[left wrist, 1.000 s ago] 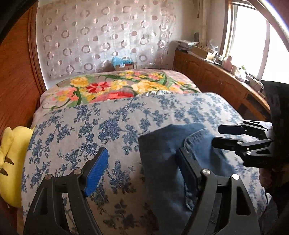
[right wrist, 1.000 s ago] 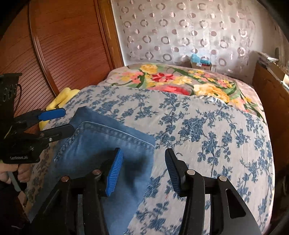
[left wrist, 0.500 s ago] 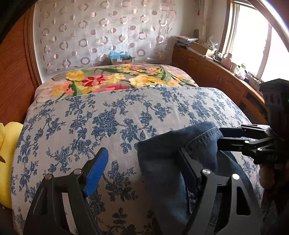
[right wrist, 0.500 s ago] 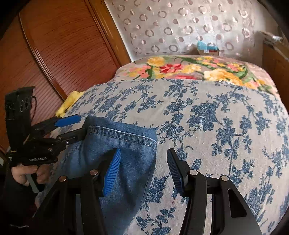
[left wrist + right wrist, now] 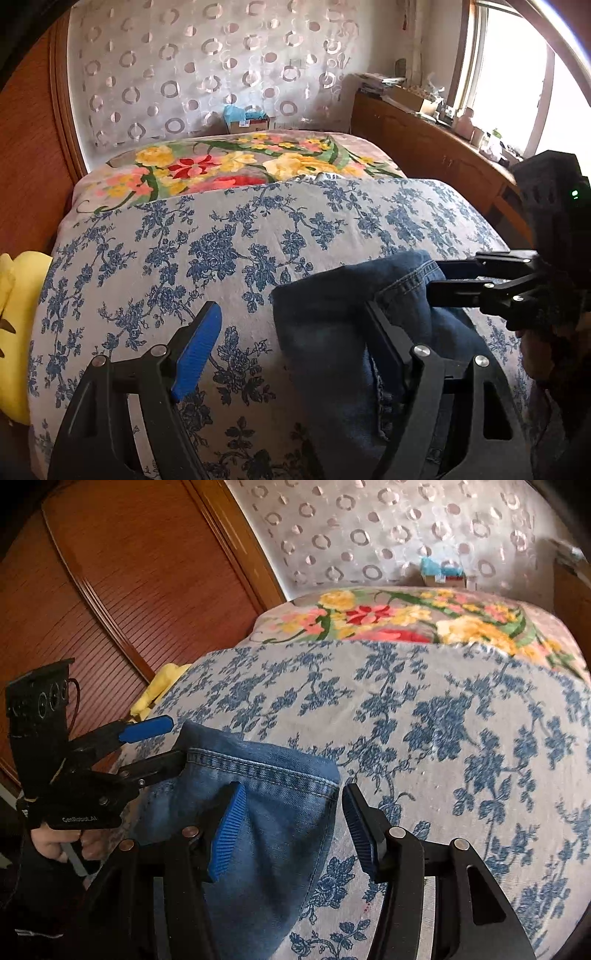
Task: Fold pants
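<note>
The pants (image 5: pixel 266 812) are blue jeans. They lie on the bed, low in the frame. In the right wrist view they sit at the lower left, and the fold looks light blue there. A stitched hem runs across the top edge, from the left side down to a rounded corner near the middle. In the left wrist view the pants (image 5: pixel 332 332) sit at the lower right and look darker. The cloth is doubled over and a bit puffy, not flat.
</note>
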Action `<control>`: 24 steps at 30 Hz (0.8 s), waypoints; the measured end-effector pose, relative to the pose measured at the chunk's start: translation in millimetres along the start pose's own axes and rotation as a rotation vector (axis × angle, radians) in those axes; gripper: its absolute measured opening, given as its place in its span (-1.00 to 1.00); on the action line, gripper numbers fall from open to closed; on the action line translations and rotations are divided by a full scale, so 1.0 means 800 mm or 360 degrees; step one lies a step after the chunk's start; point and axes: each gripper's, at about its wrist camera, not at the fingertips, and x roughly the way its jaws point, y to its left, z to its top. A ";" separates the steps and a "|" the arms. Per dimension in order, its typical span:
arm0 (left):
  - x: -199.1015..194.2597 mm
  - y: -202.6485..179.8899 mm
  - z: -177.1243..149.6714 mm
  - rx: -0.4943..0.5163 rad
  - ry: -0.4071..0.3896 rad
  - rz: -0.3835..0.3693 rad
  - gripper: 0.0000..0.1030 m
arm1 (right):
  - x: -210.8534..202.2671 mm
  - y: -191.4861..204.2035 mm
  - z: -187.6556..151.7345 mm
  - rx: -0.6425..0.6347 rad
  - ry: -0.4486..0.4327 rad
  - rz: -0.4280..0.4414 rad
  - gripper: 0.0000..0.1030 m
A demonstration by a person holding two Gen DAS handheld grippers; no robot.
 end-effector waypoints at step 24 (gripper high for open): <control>0.013 0.013 -0.019 -0.0210 0.0118 -0.0334 0.42 | 0.031 -0.001 -0.001 0.0034 0.0103 0.0210 0.03</control>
